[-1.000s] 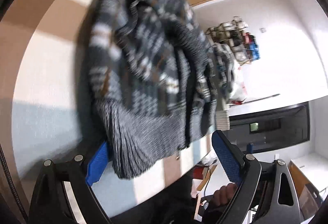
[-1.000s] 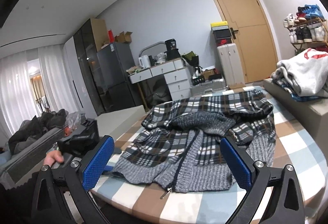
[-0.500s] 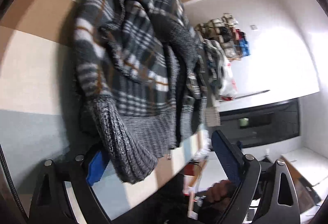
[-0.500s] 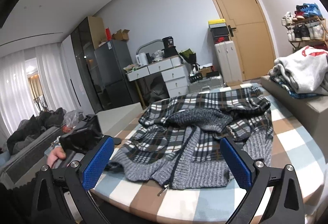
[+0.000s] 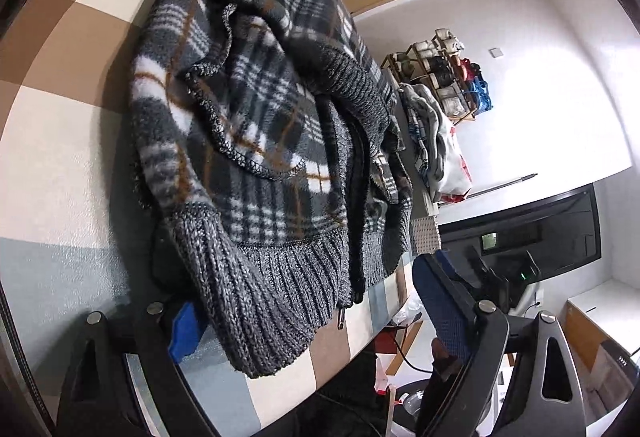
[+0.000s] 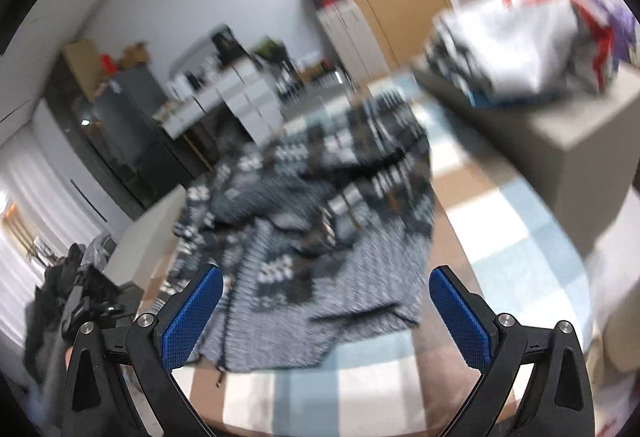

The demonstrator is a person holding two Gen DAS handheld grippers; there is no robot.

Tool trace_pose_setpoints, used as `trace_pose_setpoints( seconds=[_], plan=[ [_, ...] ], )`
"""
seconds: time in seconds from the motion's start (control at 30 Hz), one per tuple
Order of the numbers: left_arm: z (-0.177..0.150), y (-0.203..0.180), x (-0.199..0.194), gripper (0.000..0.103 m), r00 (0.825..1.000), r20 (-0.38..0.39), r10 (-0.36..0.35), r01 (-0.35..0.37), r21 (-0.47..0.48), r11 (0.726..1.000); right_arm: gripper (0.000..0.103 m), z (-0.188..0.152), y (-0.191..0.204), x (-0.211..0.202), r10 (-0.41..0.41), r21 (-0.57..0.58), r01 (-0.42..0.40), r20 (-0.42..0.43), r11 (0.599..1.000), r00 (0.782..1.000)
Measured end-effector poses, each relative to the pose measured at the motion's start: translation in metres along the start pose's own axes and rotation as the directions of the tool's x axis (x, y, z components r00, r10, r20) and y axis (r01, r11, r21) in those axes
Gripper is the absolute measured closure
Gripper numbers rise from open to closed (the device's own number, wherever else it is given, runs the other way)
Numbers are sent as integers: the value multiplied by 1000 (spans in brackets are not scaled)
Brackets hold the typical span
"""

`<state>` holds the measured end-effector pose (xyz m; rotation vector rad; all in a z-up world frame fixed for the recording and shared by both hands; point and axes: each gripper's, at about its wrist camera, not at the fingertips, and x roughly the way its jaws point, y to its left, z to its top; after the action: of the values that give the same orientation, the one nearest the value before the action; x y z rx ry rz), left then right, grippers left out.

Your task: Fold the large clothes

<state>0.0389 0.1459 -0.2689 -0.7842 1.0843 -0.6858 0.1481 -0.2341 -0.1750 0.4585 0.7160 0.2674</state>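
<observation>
Reaching for the plaid jacket (image 5: 256, 141), which lies crumpled on the checked table (image 5: 52, 141), both the left gripper (image 5: 312, 321) and right gripper (image 6: 326, 317) stand open, holding nothing. Next, I think, each must close on the ribbed hem (image 5: 296, 277).

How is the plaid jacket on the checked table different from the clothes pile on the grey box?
The plaid jacket is dark grey plaid with ribbed knit hem; the clothes pile is mostly pale grey-white with some red. The jacket lies loose and rumpled on the checked table; the pile sits bunched higher up on the grey box. The jacket covers more area. Neither is neatly folded.
</observation>
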Motion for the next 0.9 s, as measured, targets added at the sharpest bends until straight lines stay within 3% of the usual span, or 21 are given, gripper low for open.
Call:
trace_pose_setpoints(
  seconds=[0.17, 0.2, 0.23, 0.27, 0.3, 0.33, 0.4, 0.43, 0.47, 0.6, 0.73, 0.77, 0.9],
  plan=[
    [-3, 2, -2, 31, 998, 19, 51, -52, 20, 998, 0, 6, -10, 39, 2, 9, -1, -134, 1000, 991],
    [-3, 4, -2, 42, 998, 17, 54, -54, 17, 998, 0, 5, -9, 44, 0, 3, 1, -153, 1000, 988],
    [-3, 8, -1, 67, 999, 0, 50, -50, 10, 999, 2, 4, -9, 53, -14, -1, 14, -177, 1000, 984],
    [-3, 10, 0, 82, 999, -14, 52, -52, 9, 999, 6, 3, -7, 58, -20, -4, 20, -192, 1000, 981],
    [-4, 14, 1, 90, 998, -24, 58, -58, 8, 998, 16, 3, -7, 66, -18, -13, 15, -213, 1000, 977],
    [-5, 18, 0, 91, 998, -23, 59, -59, 3, 998, 24, 2, -6, 73, -21, -26, 15, -237, 1000, 971],
    [-6, 22, -3, 91, 999, -20, 41, -41, -9, 999, 59, -1, -6, 84, -59, -62, 43, -274, 997, 960],
    [-6, 22, -4, 91, 999, -18, 43, -43, -10, 999, 69, -3, -7, 86, -102, -79, 83, -281, 993, 954],
    [-6, 23, -6, 91, 999, -17, 44, -44, -11, 999, 85, -3, -10, 84, -115, -74, 98, -272, 992, 955],
    [-6, 24, -8, 91, 998, -31, 50, -51, -13, 999, 92, 1, -28, 65, -31, 19, 37, -239, 999, 971],
    [-7, 22, -7, 91, 998, -30, 59, -59, -24, 998, 94, 8, -43, 37, 75, 106, -61, -137, 993, 988],
    [-7, 22, -8, 91, 998, -26, 60, -61, -30, 998, 98, 9, -49, 28, 108, 140, -93, -102, 986, 989],
    [-6, 25, -9, 90, 998, -35, 58, -60, -51, 997, 98, 6, -72, 3, 122, 211, -108, -53, 972, 991]
  ],
)
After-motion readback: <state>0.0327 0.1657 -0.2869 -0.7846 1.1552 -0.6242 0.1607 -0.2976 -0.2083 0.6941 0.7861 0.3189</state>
